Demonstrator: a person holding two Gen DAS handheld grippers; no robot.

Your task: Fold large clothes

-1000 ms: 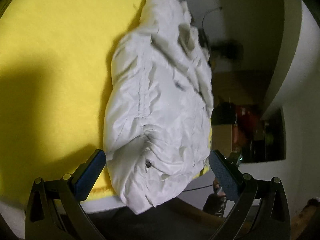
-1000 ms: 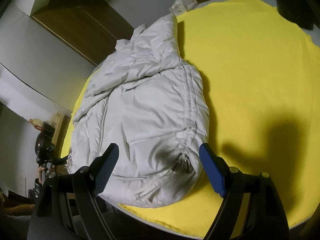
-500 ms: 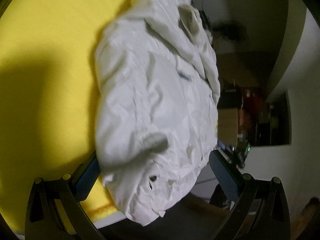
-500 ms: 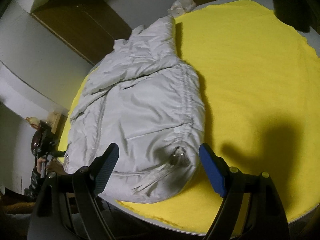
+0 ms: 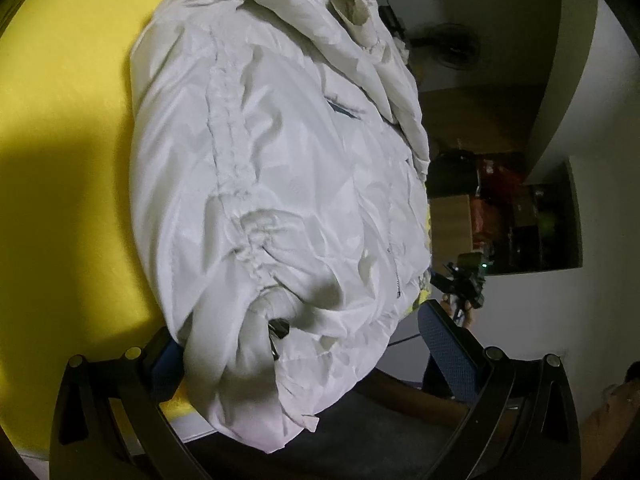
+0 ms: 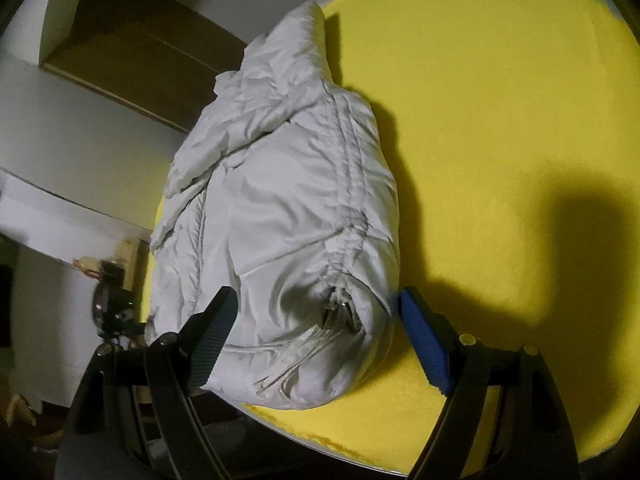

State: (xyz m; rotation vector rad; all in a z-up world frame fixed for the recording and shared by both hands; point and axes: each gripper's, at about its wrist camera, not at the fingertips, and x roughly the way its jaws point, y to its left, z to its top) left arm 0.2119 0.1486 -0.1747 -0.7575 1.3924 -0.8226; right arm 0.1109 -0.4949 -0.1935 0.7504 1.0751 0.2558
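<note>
Straddling white jacket [image 5: 288, 184], both grippers spread

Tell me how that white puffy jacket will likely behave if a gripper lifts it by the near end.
The jacket looks soft and crumpled, so it would likely sag and unfold. Its padding looks bulky, so probably light for its size. The shiny fabric may slip between the right gripper pads; its near end already overhangs the yellow cloth.
</note>
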